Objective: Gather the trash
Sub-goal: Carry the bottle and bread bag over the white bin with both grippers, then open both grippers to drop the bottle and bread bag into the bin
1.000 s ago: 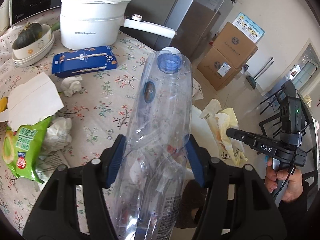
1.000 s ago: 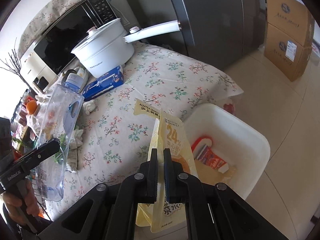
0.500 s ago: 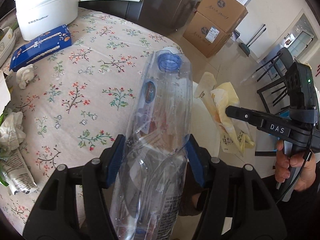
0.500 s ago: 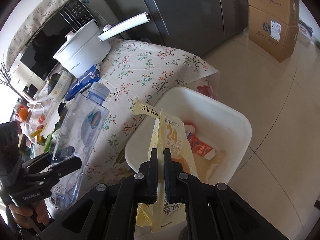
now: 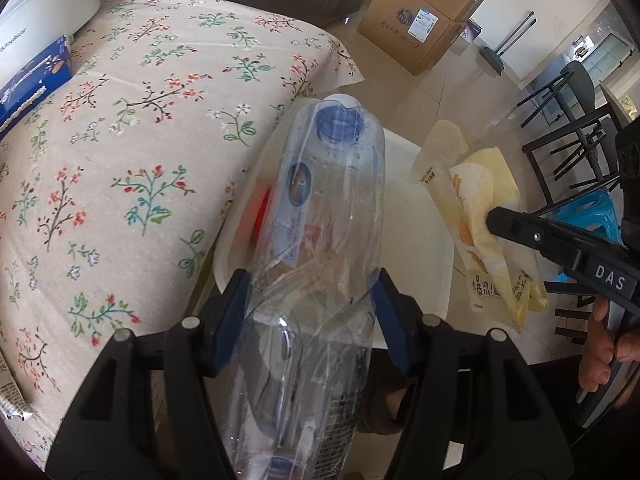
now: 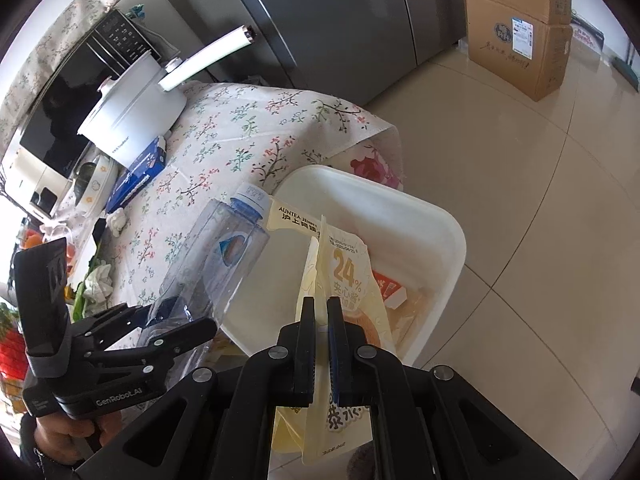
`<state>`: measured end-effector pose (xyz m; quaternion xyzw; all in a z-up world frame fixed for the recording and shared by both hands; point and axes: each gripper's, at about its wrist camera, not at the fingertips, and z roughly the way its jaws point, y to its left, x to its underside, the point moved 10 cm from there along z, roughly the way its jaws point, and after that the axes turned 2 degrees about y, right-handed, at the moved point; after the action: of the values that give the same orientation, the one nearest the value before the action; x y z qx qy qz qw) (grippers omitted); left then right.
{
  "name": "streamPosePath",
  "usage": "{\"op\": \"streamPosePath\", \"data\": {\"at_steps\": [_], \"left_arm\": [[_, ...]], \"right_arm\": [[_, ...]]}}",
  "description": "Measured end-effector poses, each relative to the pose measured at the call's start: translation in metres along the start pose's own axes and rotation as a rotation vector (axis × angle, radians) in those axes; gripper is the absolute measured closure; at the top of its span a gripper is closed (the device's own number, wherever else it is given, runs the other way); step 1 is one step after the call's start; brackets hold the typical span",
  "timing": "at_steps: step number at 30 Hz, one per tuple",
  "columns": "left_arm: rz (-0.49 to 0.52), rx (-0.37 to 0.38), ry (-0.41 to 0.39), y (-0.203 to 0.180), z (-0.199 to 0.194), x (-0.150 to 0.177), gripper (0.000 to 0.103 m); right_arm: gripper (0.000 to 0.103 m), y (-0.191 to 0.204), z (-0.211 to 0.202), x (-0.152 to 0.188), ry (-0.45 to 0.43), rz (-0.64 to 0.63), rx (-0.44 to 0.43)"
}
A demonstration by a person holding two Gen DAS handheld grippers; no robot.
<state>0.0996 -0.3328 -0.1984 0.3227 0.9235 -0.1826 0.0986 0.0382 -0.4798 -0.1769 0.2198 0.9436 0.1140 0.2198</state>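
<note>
Room: pale tiled floor [image 6: 500,168]; a grey steel fridge [image 6: 340,20] rises far beyond the right claw, and stacked cardboard boxes [image 6: 516,28] stand on the floor up and to its right.
Tabletop: covered by a beige floral cloth [image 5: 132,152] that spreads to the left of the left claw; its corner hangs over the edge near the bin.
Far end of tabletop: a white electric pot [image 6: 136,108] with a long handle, a blue box [image 6: 140,172] just beside it, and a dark microwave [image 6: 76,92] behind.
Bin: a white plastic bin [image 6: 448,232] stands on the floor against the tabletop edge, below and ahead of both claws; a red-and-white carton [image 6: 390,288] lies inside.
Bottle: the clear plastic bottle [image 5: 320,240], blue cap pointing away, hangs tilted over the bin's near rim.
Left claw [image 5: 312,316]: blue pads pressed on the bottle's sides, gripping it.
Pouch: the yellow drink pouch [image 6: 344,280] hangs over the bin, to the right of the bottle.
Right claw [image 6: 322,344]: pinched nearly closed on the pouch.
</note>
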Motion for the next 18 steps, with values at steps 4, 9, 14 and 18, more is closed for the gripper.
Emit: {"op": "streamPosePath", "data": {"at_steps": [4, 9, 14, 18], "left_arm": [[0.005, 0.0, 0.014, -0.006, 0.016, -0.008, 0.04], [0.01, 0.002, 0.031, -0.007, 0.028, -0.012, 0.04], [0.011, 0.012, 0.013, -0.001, 0.03, -0.015, 0.039], [0.028, 0.015, -0.033, 0.002, 0.018, -0.02, 0.032]], "right_arm": [[0.097, -0.013, 0.003, 0.001, 0.011, 0.014, 0.011], [0.097, -0.025, 0.003, -0.001, 0.018, 0.029, 0.017], [0.097, -0.026, 0.003, -0.006, 0.014, 0.032, 0.018], [0.097, -0.024, 0.007, -0.008, 0.019, 0.027, 0.028]]}}
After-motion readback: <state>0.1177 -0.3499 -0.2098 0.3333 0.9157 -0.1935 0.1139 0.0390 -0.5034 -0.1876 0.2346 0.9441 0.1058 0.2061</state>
